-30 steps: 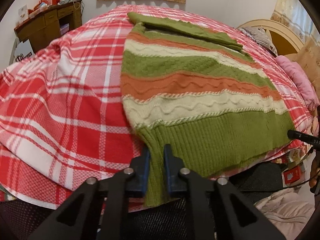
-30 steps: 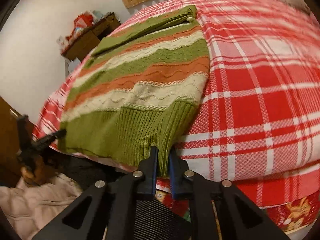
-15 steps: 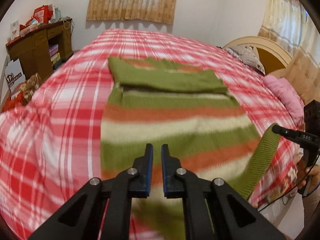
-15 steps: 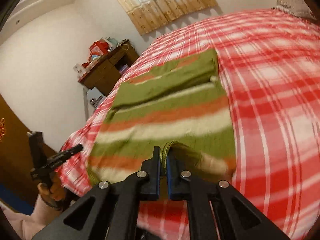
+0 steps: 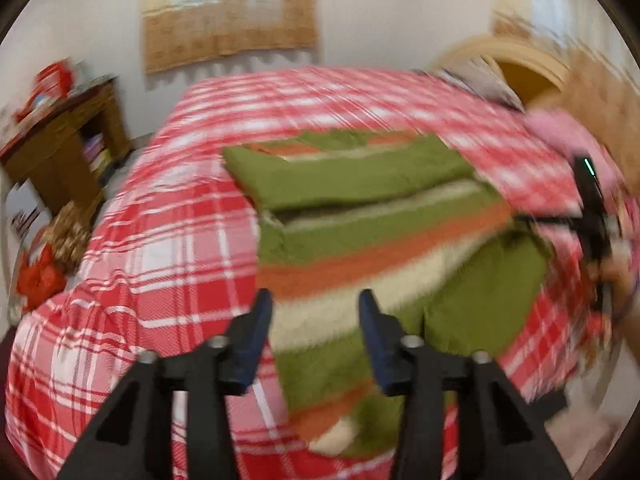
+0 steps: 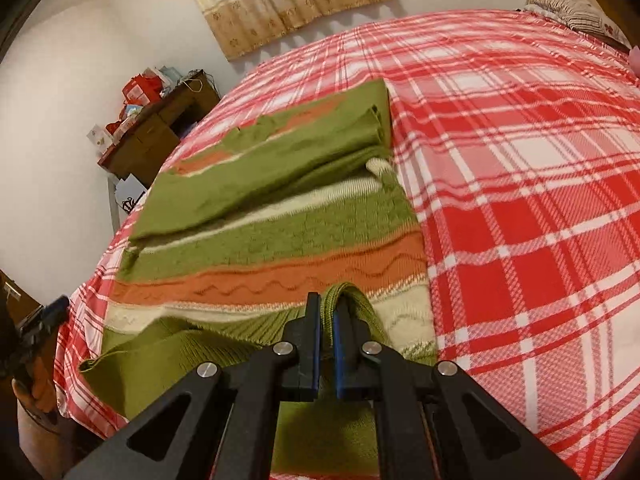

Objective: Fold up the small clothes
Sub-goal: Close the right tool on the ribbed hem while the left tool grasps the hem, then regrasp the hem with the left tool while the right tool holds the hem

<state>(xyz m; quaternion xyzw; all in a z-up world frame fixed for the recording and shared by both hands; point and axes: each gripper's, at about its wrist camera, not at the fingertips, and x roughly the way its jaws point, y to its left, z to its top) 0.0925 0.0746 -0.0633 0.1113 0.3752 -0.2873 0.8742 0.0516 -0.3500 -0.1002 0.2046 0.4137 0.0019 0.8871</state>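
Note:
A knitted sweater (image 5: 360,240) with green, orange and cream stripes lies on a red plaid bed (image 5: 168,240), its sleeves folded across the far end. My left gripper (image 5: 316,312) is open and empty above the sweater's near left part; this view is blurred. My right gripper (image 6: 327,314) is shut on the green ribbed hem (image 6: 344,296) of the sweater (image 6: 280,236), holding it lifted and brought over the striped body. The right gripper also shows in the left wrist view (image 5: 588,216), blurred.
A wooden desk (image 6: 156,136) with boxes stands left of the bed (image 6: 520,200) by the wall. Curtains (image 6: 280,4) hang behind. Pillows (image 5: 560,136) and a headboard are at the right. My left hand and gripper show at the left edge of the right wrist view (image 6: 36,332).
Both grippers lifted the hem from the bed's edge and carried it forward over the sweater. The left gripper has now opened and let go of the hem; the right still holds it.

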